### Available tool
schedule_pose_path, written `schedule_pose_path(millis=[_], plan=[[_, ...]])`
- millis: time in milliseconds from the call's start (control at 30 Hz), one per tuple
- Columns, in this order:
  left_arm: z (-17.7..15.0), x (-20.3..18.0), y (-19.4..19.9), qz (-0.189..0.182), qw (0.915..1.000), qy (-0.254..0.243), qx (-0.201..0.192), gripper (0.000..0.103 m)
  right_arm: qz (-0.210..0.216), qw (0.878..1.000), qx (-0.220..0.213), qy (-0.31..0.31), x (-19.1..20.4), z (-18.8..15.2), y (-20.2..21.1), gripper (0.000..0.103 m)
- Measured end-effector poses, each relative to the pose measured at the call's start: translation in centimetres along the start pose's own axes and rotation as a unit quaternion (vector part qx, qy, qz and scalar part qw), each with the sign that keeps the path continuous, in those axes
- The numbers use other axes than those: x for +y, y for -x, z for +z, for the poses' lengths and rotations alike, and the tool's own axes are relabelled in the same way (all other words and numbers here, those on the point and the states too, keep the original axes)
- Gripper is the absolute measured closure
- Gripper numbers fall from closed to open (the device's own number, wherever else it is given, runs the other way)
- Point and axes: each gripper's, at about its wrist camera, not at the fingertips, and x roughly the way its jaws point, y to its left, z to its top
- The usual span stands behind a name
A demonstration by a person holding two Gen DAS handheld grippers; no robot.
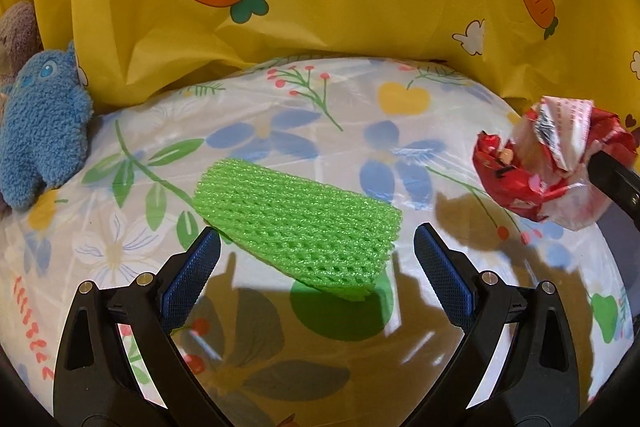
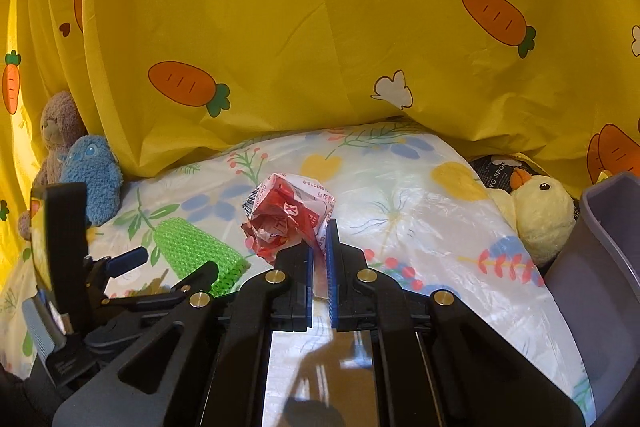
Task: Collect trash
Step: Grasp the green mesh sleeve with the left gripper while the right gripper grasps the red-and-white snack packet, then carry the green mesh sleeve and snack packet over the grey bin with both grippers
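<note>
Pinching wrapper (image 2: 289,221) (fingers (image 2: 308,259) tilted down)

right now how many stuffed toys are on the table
3: a blue plush at the left edge, a brown plush behind it against the yellow curtain, a yellow duck at the right. Others may be hidden.

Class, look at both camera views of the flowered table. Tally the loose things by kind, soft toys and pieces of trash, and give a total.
Soft toys: 3: blue plush, brown plush, yellow duck
Pieces of trash: 2: green foam net, crumpled red wrapper in the right gripper
Total: 5
</note>
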Motion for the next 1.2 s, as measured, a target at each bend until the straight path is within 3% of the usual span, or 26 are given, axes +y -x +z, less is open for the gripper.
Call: schedule_pose_path(millis=[33,200,300,333,400,533,733,967,1200], plan=[[0.1,-0.1,-0.5,-0.004,0.9999,0.003,0.009,0.012,0.0,1.0,0.0,-0.001,-0.2,-0.1,0.2,0.096],[0.1,-0.6,-2.3,-0.005,0.999,-0.001,0.045,0.048,-0.001,1.0,-0.001,-0.003,-0.9,-0.4,0.9,0.096],[0.2,-0.3,-2.3,-0.031,0.9983,0.019,0.046,0.07,0.001,1.0,-0.001,-0.002,-1.1,-0.7,1.2,0.096],[0.2,-0.3,-2.3,-0.036,0.998,0.024,0.045,0.073,0.002,1.0,-0.001,0.0,-1.1,-0.8,1.3,0.096],[0.1,-0.4,-2.2,-0.041,0.9981,0.022,0.04,0.091,0.002,1.0,-0.001,0.002,-1.1,-0.9,1.6,0.096],[0.0,-0.7,-1.0,-0.053,0.9981,0.021,0.021,0.095,0.002,1.0,-0.003,0.005,-1.5,-1.3,2.4,0.096],[-0.7,-2.0,4.1,-0.074,0.9966,0.002,-0.036,0.095,-0.006,1.0,-0.009,0.009,-2.0,-1.8,4.7,0.096],[-2.1,-4.8,10.3,-0.11,0.9897,-0.019,-0.09,0.095,-0.026,0.999,-0.024,0.014,-3.3,-3.1,8.9,0.096],[-3.7,-9.2,14.5,-0.146,0.9815,-0.047,-0.115,0.095,-0.06,0.997,-0.044,0.016,-5.1,-4.6,13.4,0.096]])
